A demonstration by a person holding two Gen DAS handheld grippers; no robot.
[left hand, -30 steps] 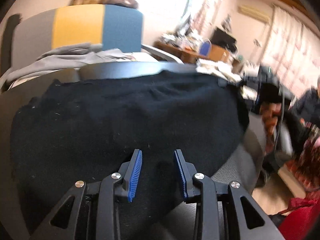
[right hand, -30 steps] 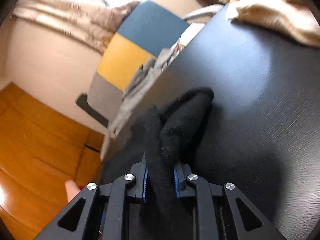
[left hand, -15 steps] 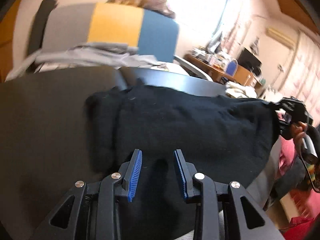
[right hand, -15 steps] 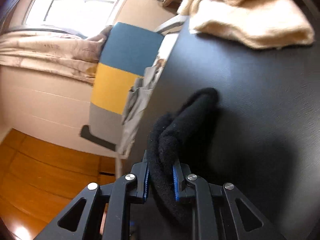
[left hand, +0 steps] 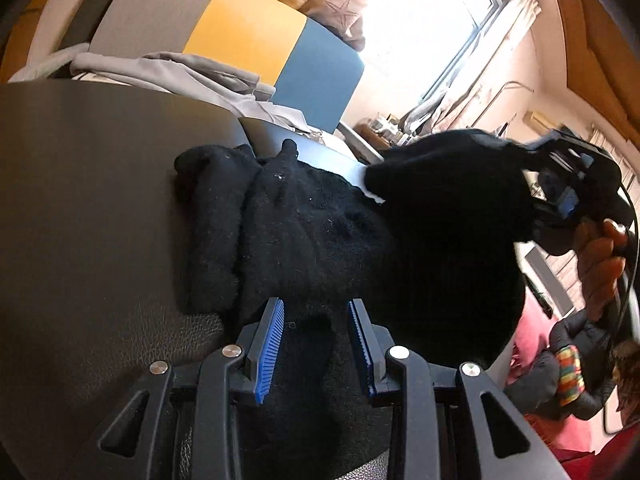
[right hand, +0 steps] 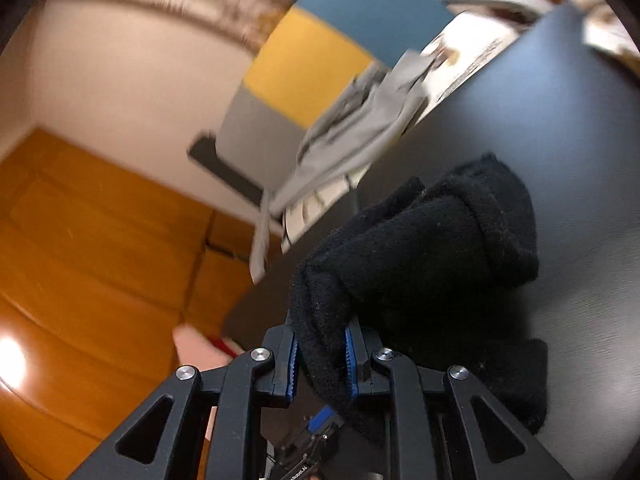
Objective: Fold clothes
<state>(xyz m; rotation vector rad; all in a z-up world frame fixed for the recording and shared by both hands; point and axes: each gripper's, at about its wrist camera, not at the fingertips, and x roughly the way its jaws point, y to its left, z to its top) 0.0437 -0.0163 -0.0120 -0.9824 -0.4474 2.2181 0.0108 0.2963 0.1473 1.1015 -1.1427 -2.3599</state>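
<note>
I have the black garment (left hand: 320, 232) bunched on the dark tabletop (left hand: 80, 200), and I hold it at two places so that one part can be carried over the rest to make a fold. My right gripper (right hand: 320, 356) pinches a thick edge of the cloth and lifts it clear of the tabletop; in the left wrist view that raised flap hangs in the air at the right, with my right hand (left hand: 600, 264) behind it. The reason for holding it high, I judge, is to let the flap swing over the part that lies flat without dragging it.

My left gripper (left hand: 316, 348) sits low over the near edge of the garment, as an anchor so the pile does not slide. Its jaws stand about half open, with cloth lying between them. I see a gap between the left blue pad and the cloth, so I take it that they are not pressing on it. The right jaws are narrow and closed on the fold of black cloth, which bulges out above the pads.

The garment lies near the far edge of the tabletop, one rolled end resting flat. Beyond that edge stands a chair (left hand: 248, 36) with a grey, yellow and blue back, and a grey garment (left hand: 180, 72) is draped over its seat, apart from the black one.
</note>
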